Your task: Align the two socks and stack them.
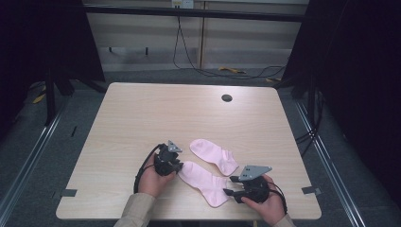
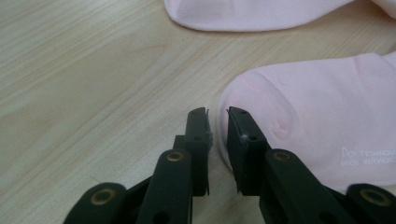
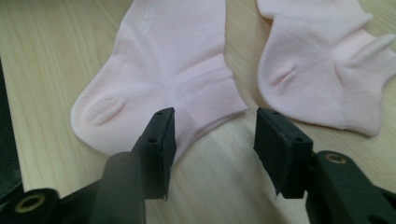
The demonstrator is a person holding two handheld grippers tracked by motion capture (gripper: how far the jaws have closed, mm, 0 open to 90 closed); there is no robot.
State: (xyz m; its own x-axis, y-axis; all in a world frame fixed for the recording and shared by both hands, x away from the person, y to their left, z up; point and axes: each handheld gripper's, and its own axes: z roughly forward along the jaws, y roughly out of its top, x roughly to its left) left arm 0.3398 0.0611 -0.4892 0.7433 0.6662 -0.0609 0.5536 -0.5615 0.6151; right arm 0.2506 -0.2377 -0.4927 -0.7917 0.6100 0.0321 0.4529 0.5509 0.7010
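Socks in pale pink, two of them, lie flat on the light wooden tabletop [image 1: 142,113], near the edge closest to the person. The nearer sock [image 1: 204,182] runs slantwise between the two grippers, its rounded toe toward the left gripper [image 1: 176,165] and its ribbed cuff toward the right gripper [image 1: 231,185]. The farther sock [image 1: 213,155] lies just beyond it, roughly parallel, the two close together but with a strip of bare wood between them in the gripper views.

In the left gripper view the nearer sock [image 2: 322,126] fills the right side, with small white lettering printed on it, and the farther sock [image 2: 261,14] shows along the top edge. The left gripper's fingers [image 2: 240,140] stand close together with only a narrow gap between them, right at the toe's rim; the right-hand finger lies over the edge of the fabric, but nothing is seen pinched in the gap, and whether the pads press on cloth I cannot tell for sure.

In the right gripper view the nearer sock [image 3: 159,79] lies at the left with its cuff pointing toward the camera, and the farther sock [image 3: 327,70] at the right. The right gripper's fingers [image 3: 161,140] stand well apart: the left one rests over the corner of the nearer sock's cuff, the right one over bare wood between the two socks. Nothing is clamped between them.

A small dark round hole [image 1: 226,98] sits in the tabletop toward its far side, well away from the socks. Both of the person's hands grip the gripper bodies low over the wood.
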